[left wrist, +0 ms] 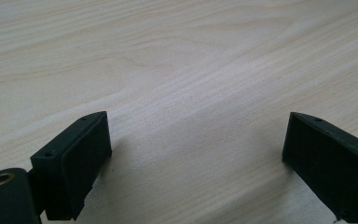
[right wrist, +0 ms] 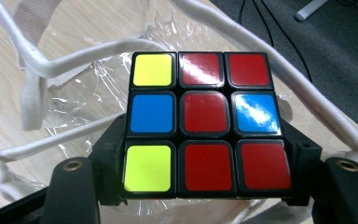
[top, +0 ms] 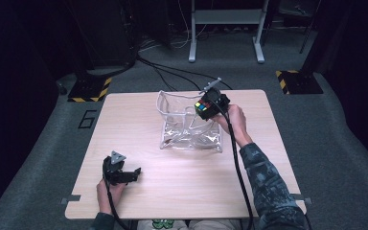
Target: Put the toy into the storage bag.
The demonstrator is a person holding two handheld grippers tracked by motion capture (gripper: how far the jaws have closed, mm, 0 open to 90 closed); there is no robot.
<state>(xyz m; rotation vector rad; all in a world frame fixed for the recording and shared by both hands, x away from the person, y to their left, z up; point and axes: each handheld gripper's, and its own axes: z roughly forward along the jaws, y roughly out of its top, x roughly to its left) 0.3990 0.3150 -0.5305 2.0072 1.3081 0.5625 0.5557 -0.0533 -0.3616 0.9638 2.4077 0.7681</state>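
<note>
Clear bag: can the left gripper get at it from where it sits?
Probably yes. The left gripper rests open at the table's near left, with bare wood between it and the clear bag. The right gripper, shut on the puzzle cube, hangs over the bag's far right corner.

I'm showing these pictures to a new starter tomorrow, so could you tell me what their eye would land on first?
Probably the puzzle cube, with its red, blue and yellow squares, clamped in the right claw above the clear plastic bag with white handles at the table's far middle. Next, the left claw, jaws wide apart with nothing between them, low over the bare wooden table at the near left.
</note>
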